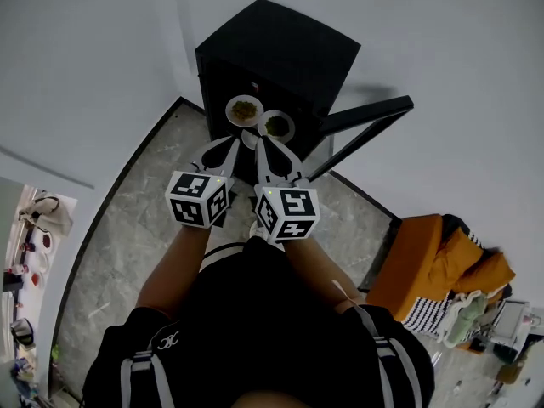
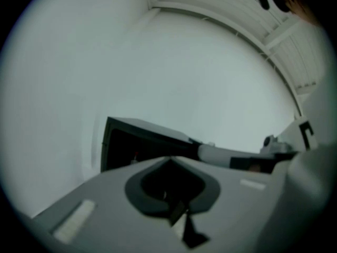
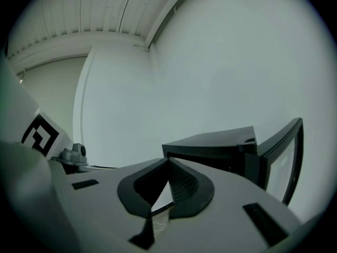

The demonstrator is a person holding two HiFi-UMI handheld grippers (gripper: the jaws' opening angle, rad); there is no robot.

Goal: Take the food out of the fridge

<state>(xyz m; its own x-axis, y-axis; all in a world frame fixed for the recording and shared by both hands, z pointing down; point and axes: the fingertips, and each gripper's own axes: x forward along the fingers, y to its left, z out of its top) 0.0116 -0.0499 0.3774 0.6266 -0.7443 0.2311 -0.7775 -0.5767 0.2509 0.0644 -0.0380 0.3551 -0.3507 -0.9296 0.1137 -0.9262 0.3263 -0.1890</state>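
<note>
Soft, even light; the fridge (image 1: 272, 53) casts a faint shadow. Fisheye corners go dark; the left gripper view blurs.

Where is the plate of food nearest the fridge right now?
Head view, upper centre: the plate is held by the left gripper just outside the open black fridge, with the second plate beside it on the right.

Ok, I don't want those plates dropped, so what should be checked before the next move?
1. left gripper shut on left plate: ok.
2. right gripper shut on right plate: ok.
3. food sitting on both plates: ok.
4. fridge door open, off to the side of the plates: ok.
5. plates clear of each other: cannot tell.
6. spot to set them down: cannot tell, none in view.
</note>
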